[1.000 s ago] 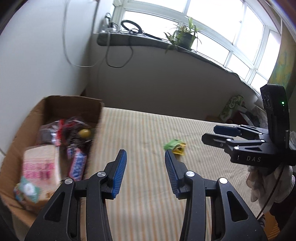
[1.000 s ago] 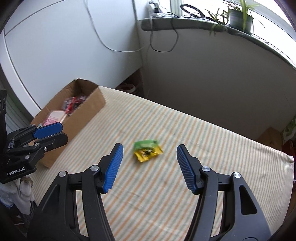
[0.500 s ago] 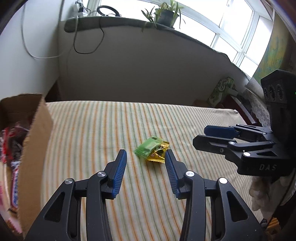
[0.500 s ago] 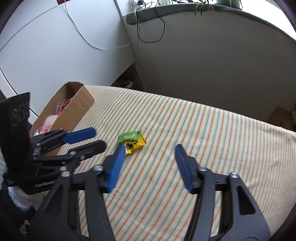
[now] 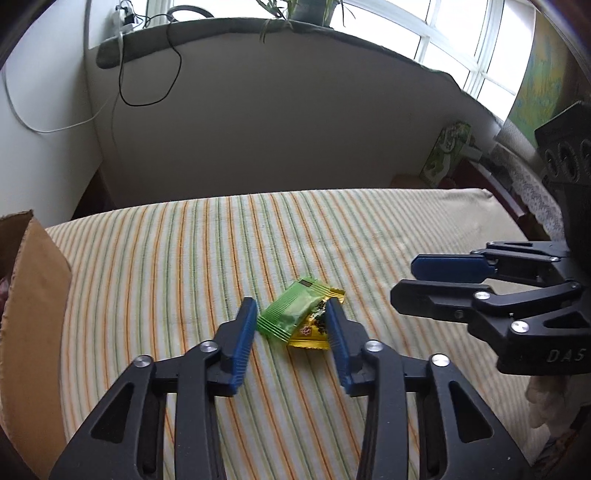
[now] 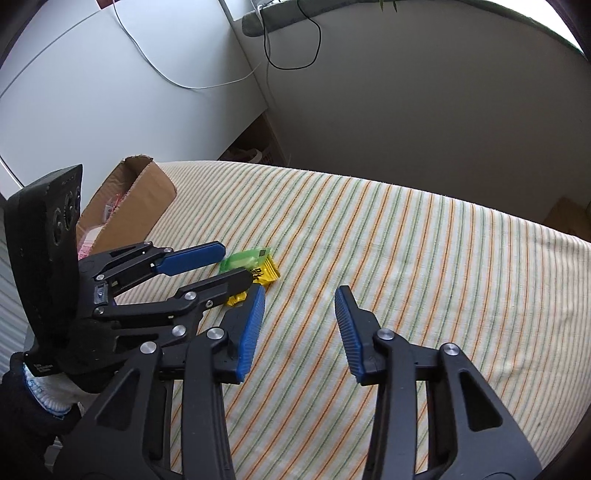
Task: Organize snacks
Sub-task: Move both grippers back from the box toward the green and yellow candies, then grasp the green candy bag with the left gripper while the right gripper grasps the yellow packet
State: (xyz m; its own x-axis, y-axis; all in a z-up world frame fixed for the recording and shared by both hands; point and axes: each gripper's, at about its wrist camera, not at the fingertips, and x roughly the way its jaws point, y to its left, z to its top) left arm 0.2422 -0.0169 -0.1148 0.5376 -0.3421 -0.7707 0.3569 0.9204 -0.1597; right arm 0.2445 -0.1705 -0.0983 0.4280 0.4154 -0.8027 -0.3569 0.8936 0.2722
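A green snack packet (image 5: pixel 295 308) lies across a yellow snack packet (image 5: pixel 312 332) on the striped cloth. My left gripper (image 5: pixel 290 314) is open, its blue pads either side of the two packets, just short of them. In the right wrist view the packets, green (image 6: pixel 243 258) and yellow (image 6: pixel 267 275), sit at the left gripper's (image 6: pixel 231 264) tips. My right gripper (image 6: pixel 299 299) is open and empty, to the right of the packets. It shows side-on in the left wrist view (image 5: pixel 417 278). The cardboard box (image 6: pixel 129 206) with snacks stands at the left.
The striped cloth (image 5: pixel 184 258) covers a table against a grey wall. The box's wall (image 5: pixel 33 314) stands close at my left. A windowsill with cables and a plant (image 5: pixel 295 7) runs above. A patterned box (image 5: pixel 447 151) stands at the far right.
My left gripper has swung right, away from the box, and closed in on the two packets. My right gripper has moved nearer the left one and to the right of the packets.
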